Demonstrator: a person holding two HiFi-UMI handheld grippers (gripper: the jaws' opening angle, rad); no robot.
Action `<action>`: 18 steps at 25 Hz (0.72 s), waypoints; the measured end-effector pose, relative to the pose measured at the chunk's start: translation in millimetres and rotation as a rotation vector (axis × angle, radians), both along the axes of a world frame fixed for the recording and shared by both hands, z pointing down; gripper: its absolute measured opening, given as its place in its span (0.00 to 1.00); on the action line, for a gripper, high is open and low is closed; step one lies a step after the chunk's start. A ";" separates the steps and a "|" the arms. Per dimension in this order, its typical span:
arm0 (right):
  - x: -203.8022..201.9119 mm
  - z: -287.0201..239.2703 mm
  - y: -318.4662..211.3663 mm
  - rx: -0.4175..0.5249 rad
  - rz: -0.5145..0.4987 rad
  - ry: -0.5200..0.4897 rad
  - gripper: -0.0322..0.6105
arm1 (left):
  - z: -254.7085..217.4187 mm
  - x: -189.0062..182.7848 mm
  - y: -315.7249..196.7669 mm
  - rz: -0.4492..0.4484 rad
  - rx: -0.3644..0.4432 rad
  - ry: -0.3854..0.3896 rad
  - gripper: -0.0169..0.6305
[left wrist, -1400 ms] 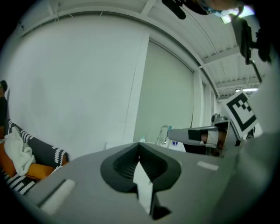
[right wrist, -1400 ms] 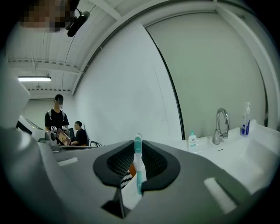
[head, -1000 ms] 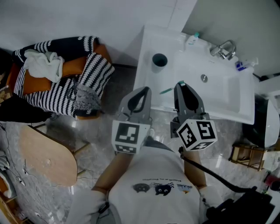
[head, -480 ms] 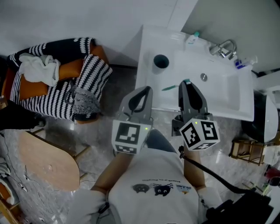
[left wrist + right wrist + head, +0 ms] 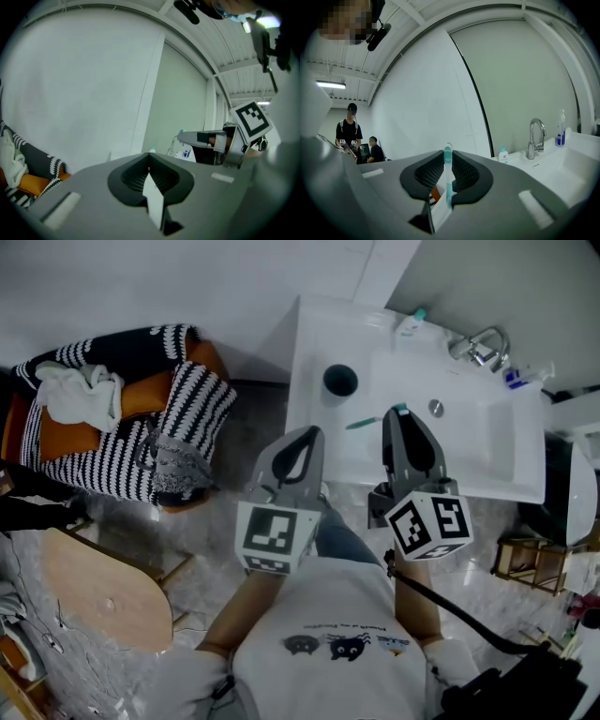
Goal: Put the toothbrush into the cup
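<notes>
A teal toothbrush (image 5: 366, 422) lies crosswise in my right gripper (image 5: 398, 418), which is shut on it over the front of the white sink (image 5: 506, 460). In the right gripper view the toothbrush (image 5: 448, 178) stands between the pads with its head poking past the tips. The dark teal cup (image 5: 340, 381) stands upright on the sink's left ledge, beyond and left of the brush. My left gripper (image 5: 302, 442) hangs shut and empty at the sink's front left edge; in its own view the left gripper (image 5: 150, 176) holds nothing.
The faucet (image 5: 478, 345), a small soap bottle (image 5: 411, 322) and a blue-labelled bottle (image 5: 518, 379) line the sink's back. An orange armchair with a striped blanket (image 5: 122, 442) and a wooden stool (image 5: 103, 582) stand to the left. Two people (image 5: 349, 133) are far behind.
My right gripper has carried the toothbrush a little farther out over the sink. The left gripper has hardly moved.
</notes>
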State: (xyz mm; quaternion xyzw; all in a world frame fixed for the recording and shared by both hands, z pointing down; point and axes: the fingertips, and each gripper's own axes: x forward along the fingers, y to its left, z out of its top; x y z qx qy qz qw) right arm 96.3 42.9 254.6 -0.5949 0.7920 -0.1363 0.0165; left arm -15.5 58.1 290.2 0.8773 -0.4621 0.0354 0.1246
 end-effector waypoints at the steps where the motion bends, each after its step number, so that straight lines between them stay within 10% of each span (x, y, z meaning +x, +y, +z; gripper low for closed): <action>1: 1.0 -0.2 -5.1 -0.001 -0.004 0.000 0.13 | 0.7 1.3 -4.5 -0.003 -0.003 0.001 0.03; 18: 21.3 10.3 -83.1 -0.025 -0.053 -0.007 0.13 | 13.5 26.1 -75.8 -0.030 -0.037 -0.008 0.03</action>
